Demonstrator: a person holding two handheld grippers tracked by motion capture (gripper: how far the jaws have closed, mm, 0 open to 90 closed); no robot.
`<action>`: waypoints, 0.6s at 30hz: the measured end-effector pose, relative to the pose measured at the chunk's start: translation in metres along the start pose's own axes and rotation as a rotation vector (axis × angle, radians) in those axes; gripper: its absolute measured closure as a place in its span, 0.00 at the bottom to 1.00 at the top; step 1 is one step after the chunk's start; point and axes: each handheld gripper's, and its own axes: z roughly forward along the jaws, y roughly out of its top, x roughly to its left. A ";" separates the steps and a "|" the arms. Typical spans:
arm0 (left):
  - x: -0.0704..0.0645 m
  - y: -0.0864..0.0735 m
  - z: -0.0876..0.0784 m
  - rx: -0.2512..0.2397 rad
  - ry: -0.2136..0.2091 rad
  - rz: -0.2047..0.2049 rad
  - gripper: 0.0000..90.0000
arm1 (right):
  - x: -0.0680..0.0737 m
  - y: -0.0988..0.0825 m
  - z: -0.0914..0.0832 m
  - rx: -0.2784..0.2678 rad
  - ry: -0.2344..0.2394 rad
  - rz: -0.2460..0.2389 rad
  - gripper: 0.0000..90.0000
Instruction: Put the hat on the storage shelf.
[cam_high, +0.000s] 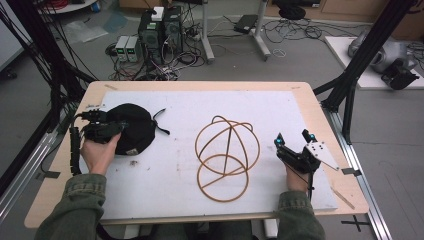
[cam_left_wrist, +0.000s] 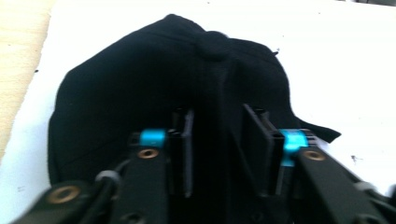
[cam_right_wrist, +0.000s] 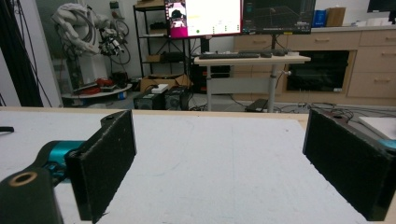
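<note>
A black cap (cam_high: 134, 129) lies at the left of the white mat (cam_high: 170, 190). My left gripper (cam_high: 120, 128) reaches onto it from the left, level with the table. In the left gripper view the cap (cam_left_wrist: 140, 84) spreads ahead, and the left gripper (cam_left_wrist: 217, 149) has its pads pressed on a raised fold of the crown. A hat-shaped frame of tan wire hoops (cam_high: 227, 155) stands at the mat's middle. At the right, my right gripper (cam_high: 292, 136) rests on the mat, open. In its own view the right gripper (cam_right_wrist: 219, 158) has only bare mat between its pads.
The wooden table (cam_high: 60, 175) shows bare edges around the mat. Black frame posts (cam_high: 365, 45) rise at both sides. Computer boxes (cam_high: 160, 30) and tangled cables sit on the floor beyond the far edge. A desk with monitors (cam_right_wrist: 252, 58) stands far off.
</note>
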 end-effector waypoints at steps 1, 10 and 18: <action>0.001 0.000 0.000 -0.001 0.002 0.001 0.79 | 0.000 0.000 0.000 -0.004 0.000 -0.005 0.10; 0.005 0.000 0.000 -0.031 0.013 0.006 0.97 | 0.002 -0.001 -0.003 0.010 0.014 -0.017 0.10; 0.007 -0.001 -0.005 -0.054 0.001 0.031 0.97 | 0.001 -0.001 -0.003 0.012 0.006 -0.013 0.10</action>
